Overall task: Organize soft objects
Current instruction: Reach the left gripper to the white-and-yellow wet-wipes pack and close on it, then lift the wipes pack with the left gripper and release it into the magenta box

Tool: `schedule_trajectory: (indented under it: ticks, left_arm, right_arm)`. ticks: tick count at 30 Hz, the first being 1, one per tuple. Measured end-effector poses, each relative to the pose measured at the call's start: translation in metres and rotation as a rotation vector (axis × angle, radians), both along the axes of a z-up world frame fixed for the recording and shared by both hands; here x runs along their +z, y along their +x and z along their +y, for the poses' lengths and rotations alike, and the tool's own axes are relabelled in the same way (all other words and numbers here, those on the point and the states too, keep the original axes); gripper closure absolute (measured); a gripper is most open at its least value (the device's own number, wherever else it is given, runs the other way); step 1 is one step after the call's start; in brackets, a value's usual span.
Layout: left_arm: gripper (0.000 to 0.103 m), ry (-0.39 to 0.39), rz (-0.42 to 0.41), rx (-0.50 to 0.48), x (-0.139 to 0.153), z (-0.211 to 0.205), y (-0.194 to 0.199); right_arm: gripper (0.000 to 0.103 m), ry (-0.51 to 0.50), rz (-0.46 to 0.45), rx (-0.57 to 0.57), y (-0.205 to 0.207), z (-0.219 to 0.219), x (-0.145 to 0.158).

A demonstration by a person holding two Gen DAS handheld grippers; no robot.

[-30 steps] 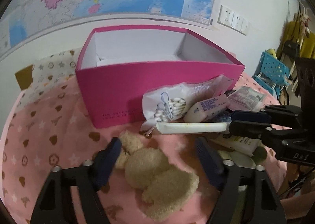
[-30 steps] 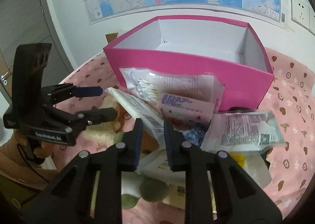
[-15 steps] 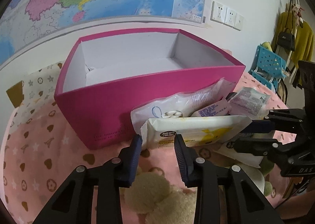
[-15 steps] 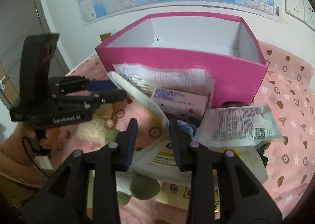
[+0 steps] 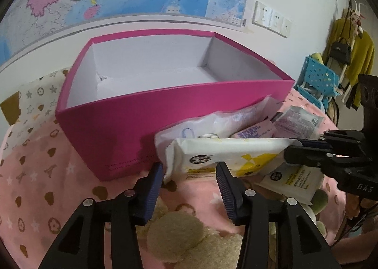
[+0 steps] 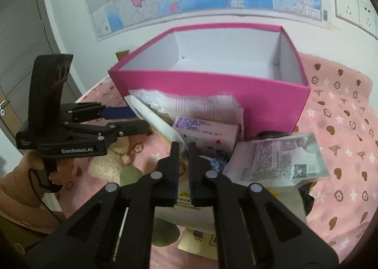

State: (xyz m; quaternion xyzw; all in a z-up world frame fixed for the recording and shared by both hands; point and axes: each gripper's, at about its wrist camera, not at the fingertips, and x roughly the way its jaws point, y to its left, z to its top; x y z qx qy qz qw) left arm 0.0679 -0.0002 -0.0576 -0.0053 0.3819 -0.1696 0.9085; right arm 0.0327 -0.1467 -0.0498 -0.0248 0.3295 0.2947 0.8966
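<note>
Left wrist view has the big pink box (image 5: 132, 125) sitting open on the tabletop (image 5: 40, 188) with the pink patterned cloth, white inside. Just in front of it there's a pile of soft packets. The wet wipes pack (image 5: 226, 155) is lifted above the cloth near the box's front wall, and the right tongs (image 5: 304, 148) are pinched tight on its right end. The left tongs (image 5: 190, 181) are spread wide right under its left end, gripping nothing. A beige plush toy (image 5: 179, 233) lies below them.
</note>
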Motion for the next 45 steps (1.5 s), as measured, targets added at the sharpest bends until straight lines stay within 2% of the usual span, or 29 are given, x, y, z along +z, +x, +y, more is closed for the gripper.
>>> schedule_trajectory:
  ticks: [9, 12, 18, 23, 29, 32, 36, 45]
  left_arm:
    - [0.058, -0.012, -0.013, -0.029, 0.005, -0.003, -0.005]
    - [0.058, 0.011, -0.045, -0.03, 0.012, -0.009, -0.015]
    - [0.058, -0.019, -0.103, -0.026, 0.037, -0.006, -0.033]
    - [0.058, -0.012, -0.194, -0.012, 0.072, 0.0, -0.049]
    - [0.058, 0.001, -0.244, 0.023, 0.107, 0.012, -0.031]
    - [0.058, 0.019, -0.234, 0.048, 0.113, 0.017, -0.011]
    - [0.058, 0.023, -0.192, 0.095, 0.11, 0.024, 0.015]
    - [0.058, 0.039, -0.046, 0.152, 0.076, 0.038, 0.05]
  right_arm:
    - [0.09, -0.014, 0.001, 0.0, 0.005, 0.007, -0.006]
    - [0.091, -0.005, -0.008, 0.005, 0.001, 0.005, -0.002]
    - [0.092, 0.019, -0.05, 0.033, -0.01, 0.002, 0.023]
    - [0.092, 0.064, -0.089, 0.065, -0.016, -0.001, 0.054]
    - [0.092, 0.117, -0.134, 0.103, 0.001, 0.007, 0.091]
    - [0.092, 0.152, -0.121, 0.116, 0.024, 0.011, 0.099]
    - [0.092, 0.149, -0.095, 0.109, 0.057, 0.023, 0.099]
    - [0.09, 0.131, 0.057, 0.094, 0.114, 0.039, 0.068]
